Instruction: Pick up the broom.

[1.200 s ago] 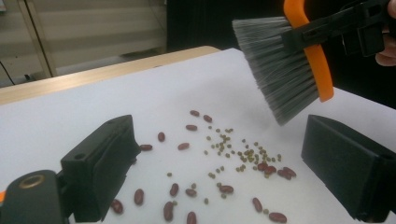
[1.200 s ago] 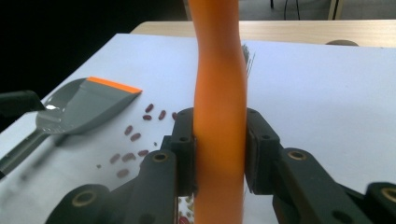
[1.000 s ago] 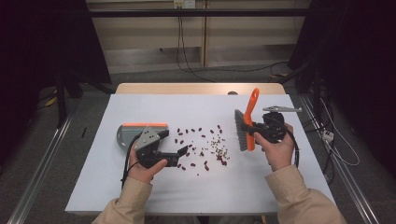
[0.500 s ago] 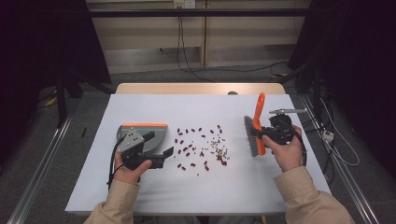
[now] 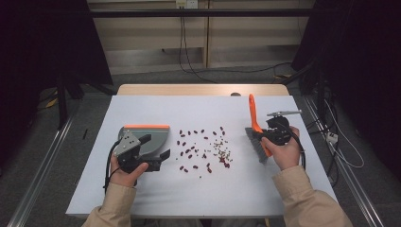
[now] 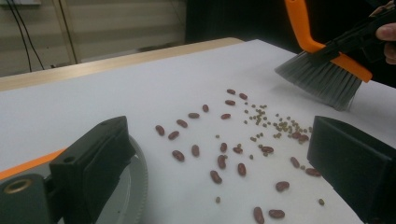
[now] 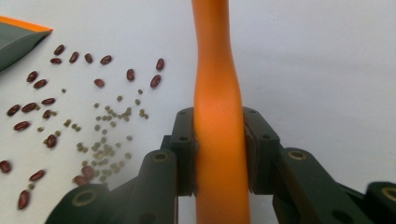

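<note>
A brush with an orange handle [image 5: 253, 111] and grey bristles [image 6: 322, 82] stands to the right of the scattered beans, bristles down close to the white sheet. My right gripper [image 5: 273, 135] is shut on the handle [image 7: 218, 70], whose sides both pads press. Red beans [image 5: 189, 153] and small green ones [image 6: 275, 125] lie spread over the middle. A grey dustpan with an orange edge [image 5: 150, 134] lies to their left. My left gripper [image 5: 155, 147] rests at the dustpan, jaws wide open [image 6: 219, 140], one jaw over the pan's rim [image 6: 136, 184], beans visible between them.
The white sheet [image 5: 203, 111] covers most of a wooden table [image 5: 198, 89]. Its front edge lies just ahead of the person's sleeves. Cables run over the floor beyond the table and at the right side.
The right hand has lowered the brush towards the sheet, to the right of the beans. The left hand has drawn back leftwards along the dustpan, which has stayed in place.
</note>
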